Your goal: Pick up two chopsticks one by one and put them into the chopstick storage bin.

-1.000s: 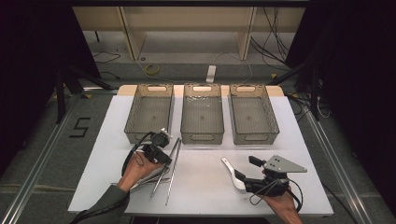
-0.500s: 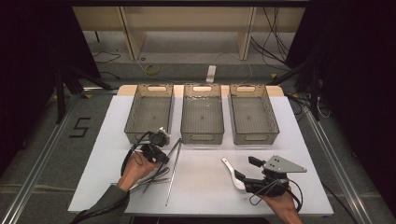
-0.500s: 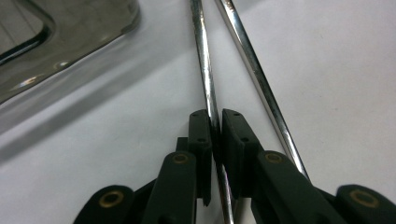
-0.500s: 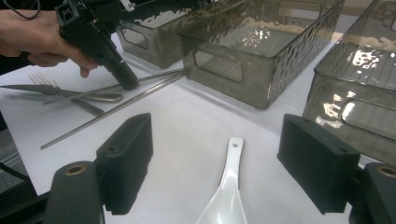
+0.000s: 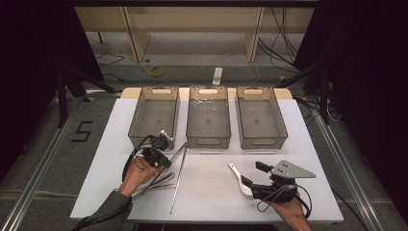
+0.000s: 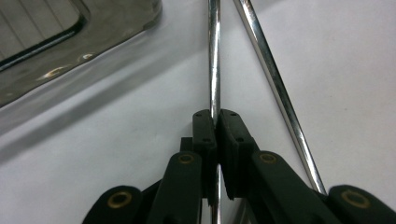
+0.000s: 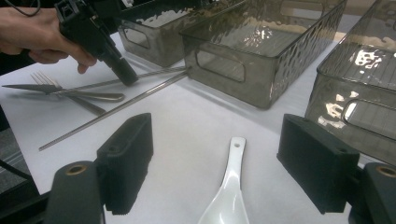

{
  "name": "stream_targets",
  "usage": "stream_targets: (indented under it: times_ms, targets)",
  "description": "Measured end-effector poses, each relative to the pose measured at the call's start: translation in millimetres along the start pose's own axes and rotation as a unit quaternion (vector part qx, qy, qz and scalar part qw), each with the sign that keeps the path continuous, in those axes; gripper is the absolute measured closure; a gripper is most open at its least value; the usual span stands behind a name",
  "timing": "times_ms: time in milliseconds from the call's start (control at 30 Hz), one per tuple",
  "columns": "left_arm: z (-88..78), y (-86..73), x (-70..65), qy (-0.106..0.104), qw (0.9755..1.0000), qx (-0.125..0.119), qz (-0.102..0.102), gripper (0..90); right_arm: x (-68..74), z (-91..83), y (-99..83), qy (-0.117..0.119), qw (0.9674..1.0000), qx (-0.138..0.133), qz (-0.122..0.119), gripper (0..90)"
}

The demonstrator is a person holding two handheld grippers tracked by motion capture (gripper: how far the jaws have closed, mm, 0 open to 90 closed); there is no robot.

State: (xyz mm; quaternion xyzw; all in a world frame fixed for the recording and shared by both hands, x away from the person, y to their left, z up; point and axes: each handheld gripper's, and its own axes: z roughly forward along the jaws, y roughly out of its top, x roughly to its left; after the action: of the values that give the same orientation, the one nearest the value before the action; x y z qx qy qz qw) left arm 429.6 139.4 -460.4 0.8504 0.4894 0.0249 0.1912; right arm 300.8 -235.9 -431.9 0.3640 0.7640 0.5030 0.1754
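Now the left gripper [image 6: 216, 122] has just closed its jaws on one metal chopstick [image 6: 214, 56], low on the white table [image 5: 211, 192] before the leftmost bin [image 5: 155, 118], a second chopstick [image 6: 275, 84] lying just beside. Farther right, the right gripper [image 7: 224, 158] stands wide open, a white spoon [image 7: 229, 191] lying unpinched between its jaws.

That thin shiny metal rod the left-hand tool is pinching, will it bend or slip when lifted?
The metal chopstick looks rigid, so it probably won't bend. Its polished round surface may slip or swivel between the left gripper jaws. Pinched away from its middle, it could tilt.
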Motion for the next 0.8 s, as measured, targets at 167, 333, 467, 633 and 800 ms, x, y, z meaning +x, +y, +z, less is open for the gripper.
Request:
stream_targets:
  times_ms: [167, 333, 467, 633, 800]
  targets:
    - [-4.0, -1.1, 2.6, -0.005, 1.0, -0.007, -0.005, 85.4, -0.2, -0.1, 0.1, 0.001, 1.0, 0.0, 0.0, 27.3]
    - [-16.9, -3.6, 7.7, -0.015, 0.9995, -0.027, -0.007, 85.4, -0.1, -0.3, 0.1, 0.001, 1.0, 0.0, 0.0, 27.4]
    - [-33.6, -5.7, 10.0, -0.032, 0.9984, -0.047, -0.008, 85.4, -0.2, -0.2, 0.0, 0.0, 1.0, 0.001, 0.001, 27.4]
    - [-47.2, -4.7, 9.2, -0.042, 0.9968, -0.068, -0.003, 85.4, 0.6, -0.4, 0.2, 0.0, 1.0, -0.001, 0.001, 27.4]
    - [-64.8, 0.9, 12.7, -0.052, 0.9933, -0.103, -0.004, 85.3, 0.1, -0.8, 0.1, -0.002, 1.0, -0.003, 0.005, 27.4]
